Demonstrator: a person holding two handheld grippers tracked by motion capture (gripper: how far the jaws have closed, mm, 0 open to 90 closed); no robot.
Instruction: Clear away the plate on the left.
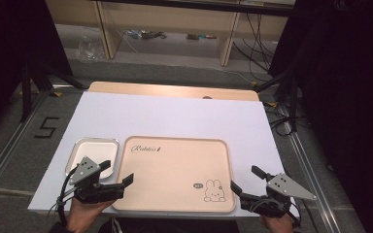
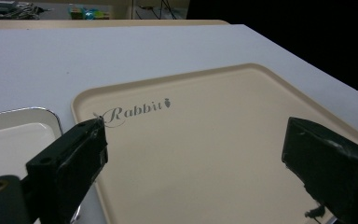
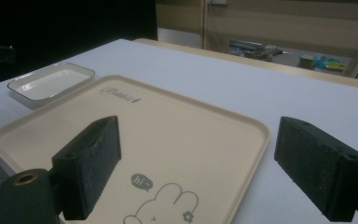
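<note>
Both claws stand wide open and hold nothing — the left gripper (image 1: 118,172) hangs at the near left corner of the beige serving tray (image 1: 175,194), the right gripper (image 1: 245,179) just off its near right corner, over the white table cover (image 1: 175,116). In the left gripper view one jaw sits over the gap between the tray's left rim and the small white enamel dish (image 2: 9,135), the other above the tray's bare middle; nothing lies between them.

The tray lies flat at the near edge of the table, its "Rabbit" lettering (image 2: 135,111) at the far left and a cartoon rabbit (image 3: 161,205) at the near right. It looks like a light, stiff plastic piece with a smooth, probably slippery face, so the raised rim is the sensible place to pinch — one claw on each short side would keep it level. The dish sits just beside the tray's left rim, apparently not touching.

Each hand (image 1: 85,213) comes in low from the near edge, jaws pointing forward and inward, roughly level.
</note>
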